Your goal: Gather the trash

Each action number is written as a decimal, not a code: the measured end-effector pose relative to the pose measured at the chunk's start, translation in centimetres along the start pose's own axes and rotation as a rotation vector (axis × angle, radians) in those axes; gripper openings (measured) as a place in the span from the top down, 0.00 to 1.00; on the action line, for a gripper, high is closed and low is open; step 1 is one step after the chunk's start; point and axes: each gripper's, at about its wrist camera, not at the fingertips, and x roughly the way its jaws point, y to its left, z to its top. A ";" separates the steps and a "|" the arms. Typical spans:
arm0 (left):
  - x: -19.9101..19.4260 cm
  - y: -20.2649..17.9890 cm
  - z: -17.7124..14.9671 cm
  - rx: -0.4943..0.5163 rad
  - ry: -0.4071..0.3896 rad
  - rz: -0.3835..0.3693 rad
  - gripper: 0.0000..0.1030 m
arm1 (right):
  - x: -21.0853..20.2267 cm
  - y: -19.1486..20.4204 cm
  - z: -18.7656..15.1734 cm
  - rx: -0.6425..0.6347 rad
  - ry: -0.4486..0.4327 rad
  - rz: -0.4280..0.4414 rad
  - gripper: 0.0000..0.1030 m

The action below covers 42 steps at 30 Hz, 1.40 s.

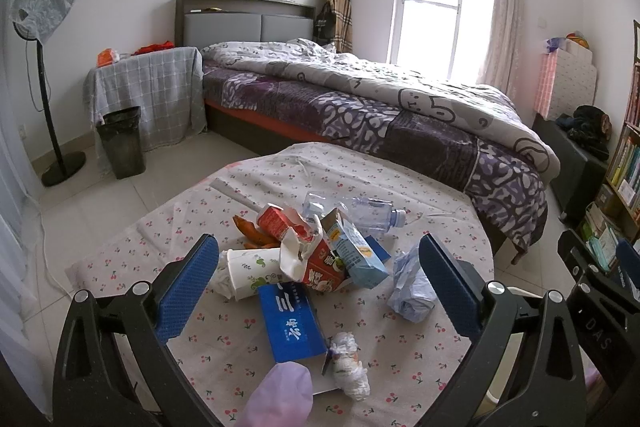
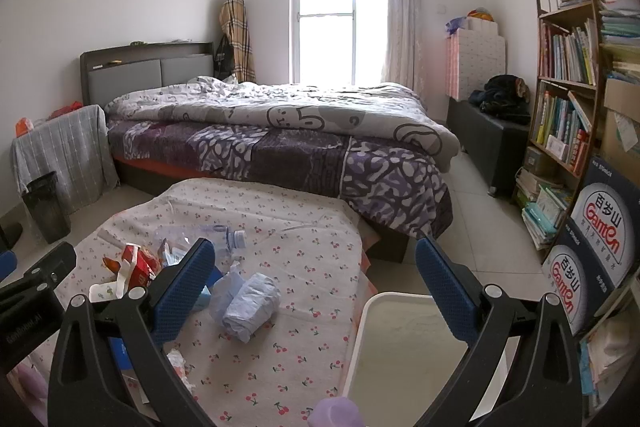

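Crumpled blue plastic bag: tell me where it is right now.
The crumpled blue plastic bag lies on the cherry-print tablecloth, right of the carton pile, between it and the white bin.

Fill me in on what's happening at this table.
A person holding two handheld grippers is about to clear trash from a table under a cherry-print cloth. Both the left gripper and the right gripper hang open and empty above it. The pile is untouched: a paper cup, red carton, blue carton, flat blue box, clear plastic bottle and crumpled blue bag. A white bin waits beside the table, under the right gripper.
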 end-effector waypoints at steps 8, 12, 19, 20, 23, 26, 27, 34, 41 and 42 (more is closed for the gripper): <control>0.0 0.0 0.1 0.001 0.001 -0.001 0.07 | -0.1 -0.2 0.2 -0.003 0.003 0.000 0.05; 0.0 0.0 0.1 0.001 0.003 -0.001 0.07 | -0.1 -0.1 0.2 -0.003 0.002 0.000 0.05; 0.0 0.0 0.1 0.001 0.005 0.000 0.07 | -0.1 0.0 0.2 -0.004 0.002 -0.001 0.05; 0.1 0.1 0.1 0.001 0.004 0.000 0.07 | -0.1 0.0 0.2 -0.004 0.002 -0.001 0.05; 0.2 0.1 0.1 0.000 0.004 0.001 0.07 | -0.1 0.0 0.2 -0.005 0.002 -0.002 0.05; 0.3 0.4 -0.6 -0.001 0.005 0.001 0.07 | 0.0 0.0 0.2 -0.006 0.004 -0.001 0.05; 0.5 0.5 -0.9 -0.001 0.006 0.002 0.07 | 0.0 0.1 0.2 -0.005 0.003 -0.002 0.05; 0.6 0.7 -1.1 0.000 0.008 0.002 0.07 | -0.1 0.0 0.1 -0.011 0.004 -0.003 0.05; 0.7 0.8 -0.9 -0.004 0.014 -0.001 0.07 | -0.1 0.0 0.2 -0.014 0.014 0.008 0.05; 0.7 0.8 -0.9 -0.005 0.016 -0.001 0.07 | -0.2 -0.1 0.3 -0.012 0.022 0.015 0.05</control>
